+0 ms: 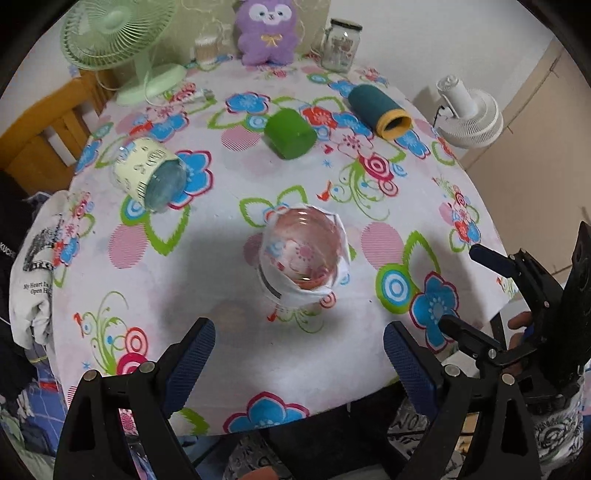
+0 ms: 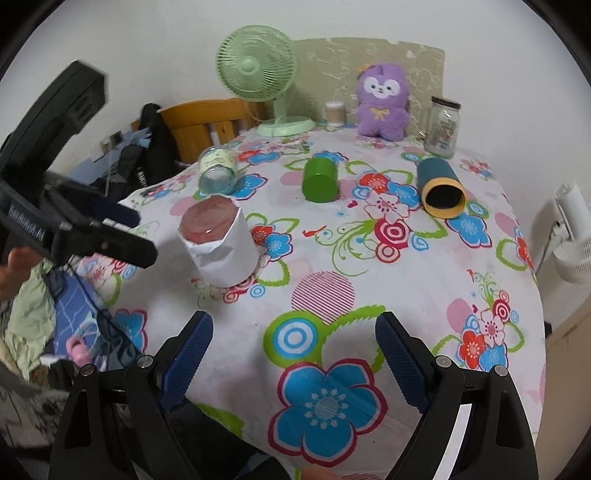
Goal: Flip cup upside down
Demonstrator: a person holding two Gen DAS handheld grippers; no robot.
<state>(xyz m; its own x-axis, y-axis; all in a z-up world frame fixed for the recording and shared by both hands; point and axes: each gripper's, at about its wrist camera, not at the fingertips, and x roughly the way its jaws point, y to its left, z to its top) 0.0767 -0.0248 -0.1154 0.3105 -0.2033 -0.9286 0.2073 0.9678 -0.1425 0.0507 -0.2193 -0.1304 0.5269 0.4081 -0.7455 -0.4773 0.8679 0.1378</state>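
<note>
A clear glass cup wrapped in white paper [image 1: 303,258] stands on its end on the flowered tablecloth, its glass top face toward me; it also shows in the right wrist view [image 2: 219,245]. My left gripper [image 1: 299,360] is open and empty, a short way in front of it. My right gripper [image 2: 293,354] is open and empty over the table's near edge, right of the cup; it also shows at the right of the left wrist view [image 1: 469,291]. Three other cups lie on their sides: a pale yellow-wrapped glass [image 1: 149,175], a green cup [image 1: 290,134], a teal cup with a yellow rim [image 1: 380,112].
At the table's back stand a green fan [image 1: 118,40], a purple plush toy [image 1: 266,31], a glass jar [image 1: 340,44] and a small container [image 1: 207,48]. A white fan [image 1: 471,114] is off to the right. A wooden chair [image 2: 207,122] and clothes [image 1: 35,266] are left.
</note>
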